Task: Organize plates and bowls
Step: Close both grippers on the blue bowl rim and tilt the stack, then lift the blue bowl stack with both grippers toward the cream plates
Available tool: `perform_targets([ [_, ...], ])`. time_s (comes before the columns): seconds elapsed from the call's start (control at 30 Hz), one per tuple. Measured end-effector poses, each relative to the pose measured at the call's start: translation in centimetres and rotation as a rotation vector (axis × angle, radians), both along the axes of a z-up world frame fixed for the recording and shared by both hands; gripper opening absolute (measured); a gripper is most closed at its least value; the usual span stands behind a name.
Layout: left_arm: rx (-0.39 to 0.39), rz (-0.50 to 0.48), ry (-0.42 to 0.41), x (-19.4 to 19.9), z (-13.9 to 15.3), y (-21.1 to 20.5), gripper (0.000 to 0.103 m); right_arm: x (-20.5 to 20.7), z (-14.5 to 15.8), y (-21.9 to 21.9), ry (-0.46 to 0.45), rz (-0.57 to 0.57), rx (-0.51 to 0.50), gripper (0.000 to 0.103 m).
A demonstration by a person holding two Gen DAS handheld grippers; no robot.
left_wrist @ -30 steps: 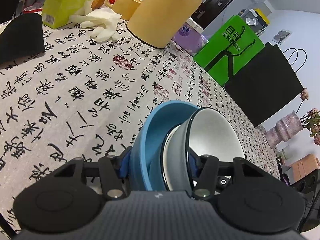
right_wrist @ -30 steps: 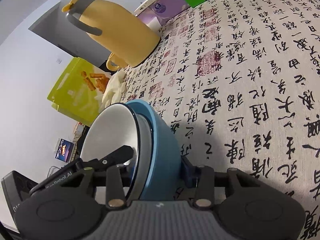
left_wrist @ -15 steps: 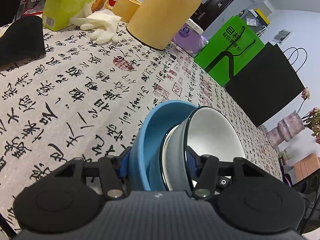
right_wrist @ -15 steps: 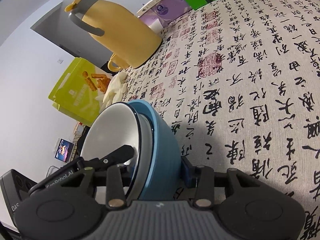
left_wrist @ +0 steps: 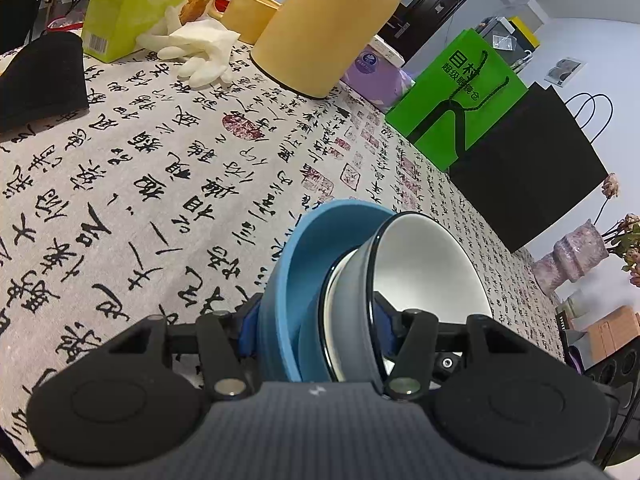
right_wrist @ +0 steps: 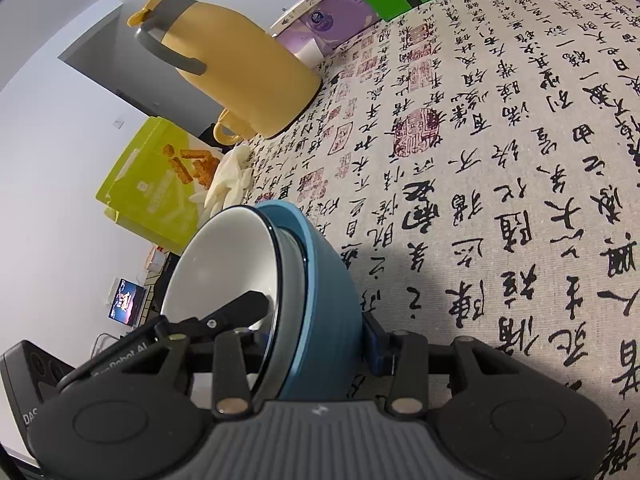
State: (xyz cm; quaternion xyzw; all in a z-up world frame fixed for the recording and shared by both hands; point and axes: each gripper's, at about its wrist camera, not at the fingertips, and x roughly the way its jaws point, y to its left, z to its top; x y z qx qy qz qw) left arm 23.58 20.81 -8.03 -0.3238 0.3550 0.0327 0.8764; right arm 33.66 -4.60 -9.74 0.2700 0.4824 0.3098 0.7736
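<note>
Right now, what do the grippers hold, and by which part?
Both clamp the nested bowls by the rims: left gripper, right gripper, grey bowl inside blue bowl.

The yellow jug (left_wrist: 332,28) and green snack box (left_wrist: 132,4) sit marginally lower in the left wrist view.

You have two bowls nested just in front of the yellow jug (left_wrist: 332,28): one blue bowl (left_wrist: 296,264) and one grey bowl (left_wrist: 428,268) inside it. Beside the jug you have one mug (left_wrist: 248,12), one snack box (left_wrist: 132,4), one glove (left_wrist: 200,48) and two bags, one green bag (left_wrist: 452,96) and one black bag (left_wrist: 532,168).
</note>
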Motion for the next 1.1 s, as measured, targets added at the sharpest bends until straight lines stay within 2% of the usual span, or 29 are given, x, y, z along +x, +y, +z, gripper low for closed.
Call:
perform_targets([
  [1.1,0.023,-0.022,-0.033,-1.3,2.6,-2.9,0.055,-2.6,2.5,-3.5,-0.034,-0.035,0.019,0.041],
])
